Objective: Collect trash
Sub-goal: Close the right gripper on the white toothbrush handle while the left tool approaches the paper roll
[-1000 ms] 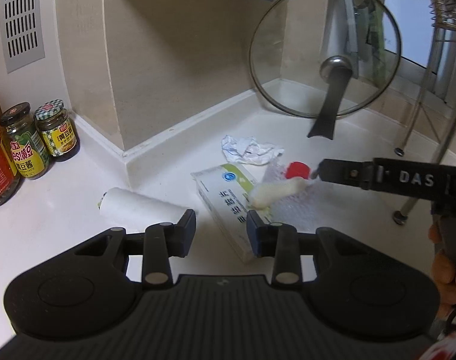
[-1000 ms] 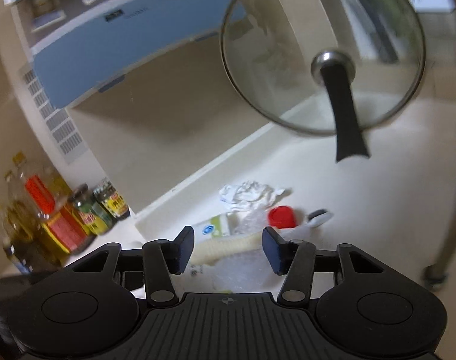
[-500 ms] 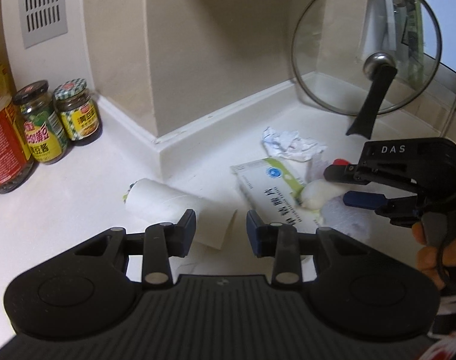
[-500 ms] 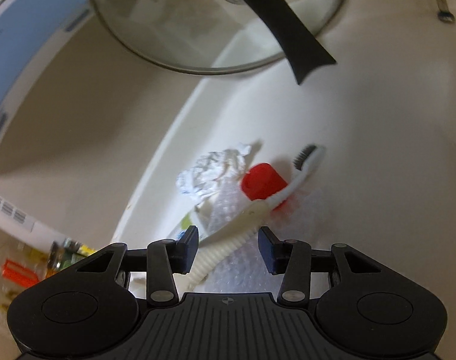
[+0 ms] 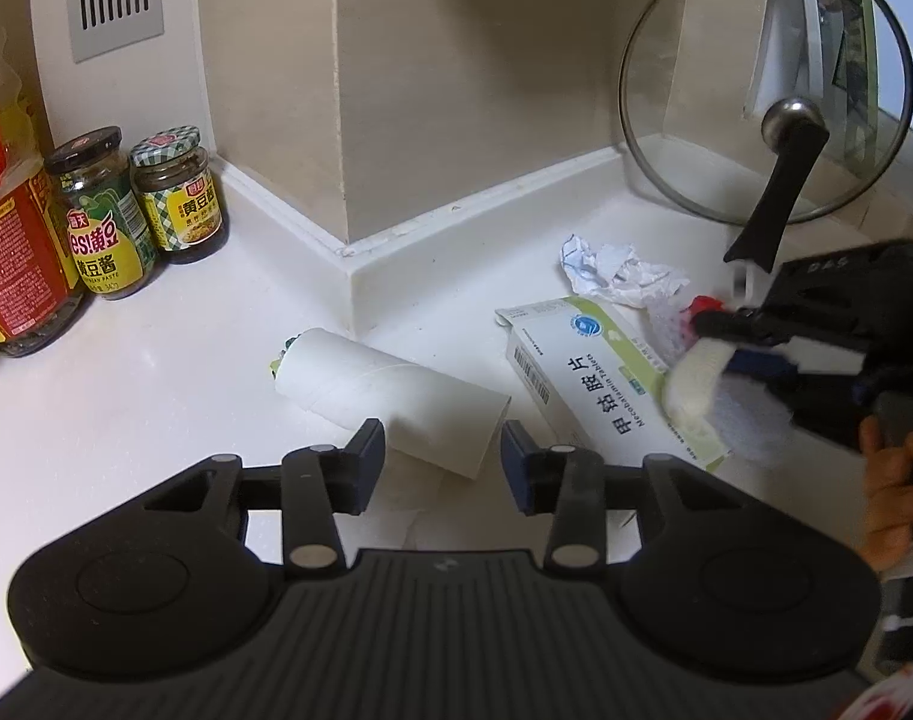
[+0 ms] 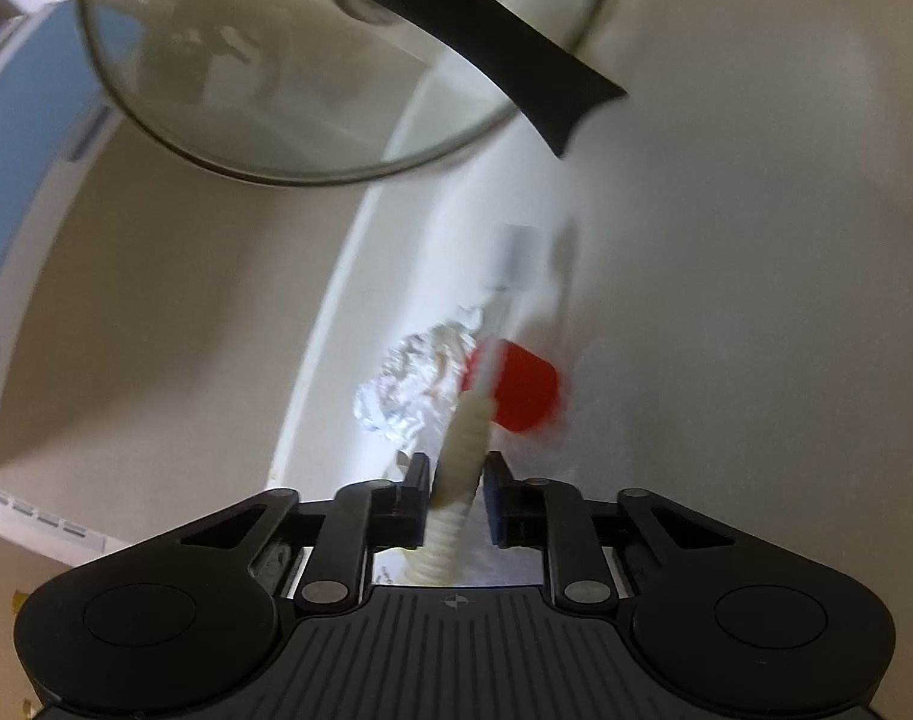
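white desk corner: right hand-held gripper (image 6: 455, 501) just closed on toothbrush (image 6: 463, 450) ribbed handle; light, stiff, slippery. left hand-held gripper (image 5: 443, 459) part-open, empty.

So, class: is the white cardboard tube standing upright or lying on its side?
Lying on its side. The white cardboard tube rests lengthwise on the counter, its open end facing the camera.
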